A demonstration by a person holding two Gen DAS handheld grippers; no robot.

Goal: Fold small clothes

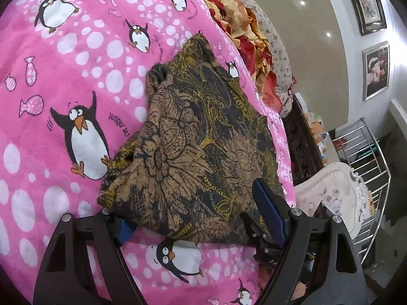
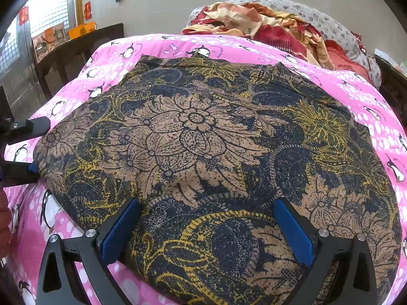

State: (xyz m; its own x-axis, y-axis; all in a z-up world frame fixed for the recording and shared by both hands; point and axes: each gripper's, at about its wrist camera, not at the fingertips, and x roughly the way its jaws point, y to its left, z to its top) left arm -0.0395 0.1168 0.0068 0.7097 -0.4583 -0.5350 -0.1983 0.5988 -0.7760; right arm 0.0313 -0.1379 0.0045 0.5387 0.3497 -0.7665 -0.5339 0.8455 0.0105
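Observation:
A brown, black and yellow floral garment (image 1: 193, 137) lies folded on a pink penguin blanket (image 1: 63, 76). My left gripper (image 1: 195, 211) is open at the garment's near edge, its left pad (image 1: 126, 228) partly under the cloth and its right pad (image 1: 269, 211) over it. In the right wrist view the garment (image 2: 203, 137) fills the frame, and my right gripper (image 2: 208, 218) is open with both blue pads (image 2: 119, 231) resting on the cloth. The left gripper's fingers (image 2: 28, 127) show at the garment's left edge there.
A heap of red and cream bedding (image 2: 267, 25) and a flowered pillow (image 2: 330, 25) lie at the far side of the pink blanket (image 2: 356, 89). A metal drying rack (image 1: 361, 157) and a white ornate chair back (image 1: 330, 190) stand beside the bed. A dark wooden table (image 2: 76, 45) stands at left.

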